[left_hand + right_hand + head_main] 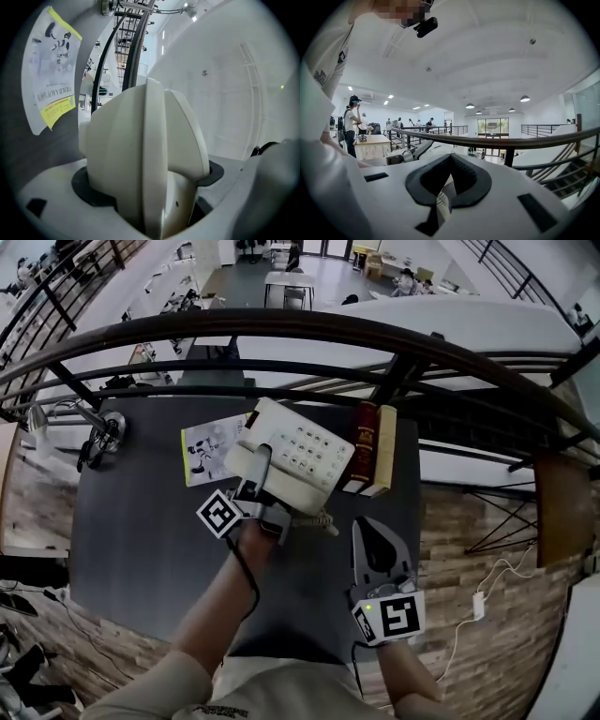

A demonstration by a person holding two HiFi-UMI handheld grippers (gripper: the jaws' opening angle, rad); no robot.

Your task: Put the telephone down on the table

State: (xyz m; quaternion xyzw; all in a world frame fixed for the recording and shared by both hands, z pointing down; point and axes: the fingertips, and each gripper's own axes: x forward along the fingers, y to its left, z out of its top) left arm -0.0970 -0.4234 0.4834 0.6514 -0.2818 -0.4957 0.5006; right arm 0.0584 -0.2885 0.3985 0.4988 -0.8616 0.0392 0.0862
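Telephone (305,457): cream, at the far middle of the dark table (141,521), between a leaflet (208,448) and books (373,448).
Left gripper (258,474): I see its jaws clamped on the handset (126,154).
Right gripper (366,531): jaws pressed together, empty, nearer me.

A leaflet (208,448) with a yellow strip lies flat, well apart from a dark brown book (362,446) and a tan book (382,451) lying side by side and touching, with a metal desk lamp (98,432) at the far left and a dark railing (328,326) curving beyond.
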